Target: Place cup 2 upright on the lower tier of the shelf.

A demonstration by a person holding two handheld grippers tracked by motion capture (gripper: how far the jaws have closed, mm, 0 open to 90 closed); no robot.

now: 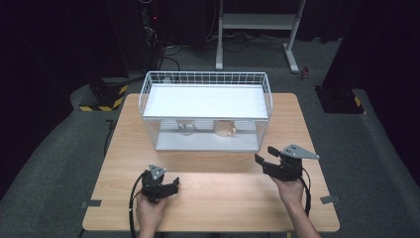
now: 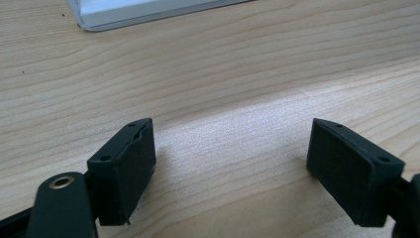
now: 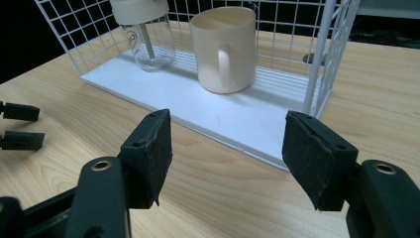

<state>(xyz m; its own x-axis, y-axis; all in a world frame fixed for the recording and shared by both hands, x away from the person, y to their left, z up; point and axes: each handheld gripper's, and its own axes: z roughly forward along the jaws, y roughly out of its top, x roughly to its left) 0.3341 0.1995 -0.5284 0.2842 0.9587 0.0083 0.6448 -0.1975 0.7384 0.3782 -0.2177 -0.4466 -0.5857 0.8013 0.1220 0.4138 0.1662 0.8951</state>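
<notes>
right gripper (image 3: 228,153): jaws apart, nothing between | cream mug (image 3: 225,47): upright on white shelf (image 3: 218,111), handle toward camera | clear jar (image 3: 148,37): left of mug | left gripper (image 3: 20,126): far left

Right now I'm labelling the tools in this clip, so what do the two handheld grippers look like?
Both are black. The left gripper and the right gripper each carry a grey three-cornered plate with dark dots on top and trail a black cable. In the gripper views each has two blocky black jaws with flat, finely textured pads, small screw holes on the edges and brass-ringed pivots. No sleeves show on the forearms.
</notes>
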